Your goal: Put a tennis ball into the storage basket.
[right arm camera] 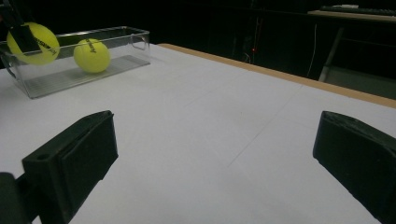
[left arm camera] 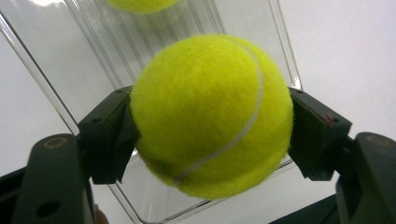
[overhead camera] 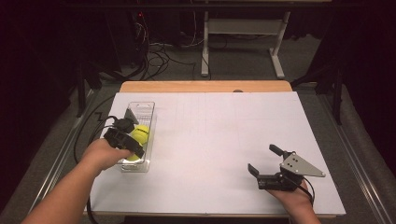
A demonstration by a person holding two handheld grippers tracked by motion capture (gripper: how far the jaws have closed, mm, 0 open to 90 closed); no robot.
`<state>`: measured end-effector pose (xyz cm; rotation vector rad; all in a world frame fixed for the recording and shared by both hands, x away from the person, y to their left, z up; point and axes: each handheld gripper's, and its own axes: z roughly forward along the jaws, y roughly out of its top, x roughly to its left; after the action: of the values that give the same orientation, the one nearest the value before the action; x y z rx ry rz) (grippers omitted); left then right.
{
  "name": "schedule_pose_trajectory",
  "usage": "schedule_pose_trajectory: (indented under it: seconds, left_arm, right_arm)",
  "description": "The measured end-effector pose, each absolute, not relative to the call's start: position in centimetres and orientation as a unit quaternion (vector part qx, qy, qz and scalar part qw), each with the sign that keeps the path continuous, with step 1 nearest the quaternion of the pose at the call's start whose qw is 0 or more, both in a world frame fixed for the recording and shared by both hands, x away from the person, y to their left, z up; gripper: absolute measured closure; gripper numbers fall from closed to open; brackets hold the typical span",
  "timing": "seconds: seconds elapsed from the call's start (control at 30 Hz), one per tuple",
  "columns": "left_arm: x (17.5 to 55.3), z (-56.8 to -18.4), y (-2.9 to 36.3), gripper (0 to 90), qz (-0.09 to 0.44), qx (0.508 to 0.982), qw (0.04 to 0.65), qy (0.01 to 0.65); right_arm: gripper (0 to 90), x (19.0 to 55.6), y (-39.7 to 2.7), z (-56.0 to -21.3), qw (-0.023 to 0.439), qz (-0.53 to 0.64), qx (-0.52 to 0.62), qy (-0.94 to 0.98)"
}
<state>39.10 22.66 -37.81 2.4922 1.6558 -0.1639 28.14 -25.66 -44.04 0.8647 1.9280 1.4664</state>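
Observation:
My left gripper (left arm camera: 210,126) is shut on a yellow tennis ball (left arm camera: 212,112), one black pad on each side of it. It holds the ball just above the near end of a clear plastic tray (left arm camera: 84,60). In the high view this gripper (overhead camera: 132,151) is over the tray (overhead camera: 150,116) at the table's left, its jaw hiding most of the held ball (overhead camera: 134,157). A second tennis ball (overhead camera: 141,134) lies farther along inside the tray. My right gripper (overhead camera: 264,159) rests open on the white table at the right, nothing between its jaws (right arm camera: 215,154).
The white table top (overhead camera: 219,135) stretches between the tray and my right gripper. A wooden edge (overhead camera: 205,86) runs along its far side. Beyond it are a dark floor, cables and a desk frame (overhead camera: 243,42). A black cable (overhead camera: 86,135) trails off the left edge.

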Motion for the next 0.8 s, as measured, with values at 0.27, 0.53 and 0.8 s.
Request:
schedule_pose_trajectory:
  seconds: [0.27, 0.53, 0.8]
  left_arm:
    - [39.2, -37.0, 22.7, 10.5, -0.046, 0.824, 0.083, 0.558]
    - [39.0, -36.3, 22.4, 0.6, -0.047, 0.83, 0.077, 0.551]
    - [39.1, -36.4, 22.1, 0.7, -0.048, 0.831, 0.071, 0.549]
  right_arm:
    - [0.2, 28.1, -25.5, -44.0, 0.28, 0.549, 0.321, 0.72]
    - [0.2, 28.1, -25.4, -44.0, 0.279, 0.549, 0.32, 0.72]
    - [0.2, 28.1, -25.5, -44.0, 0.279, 0.549, 0.322, 0.719]
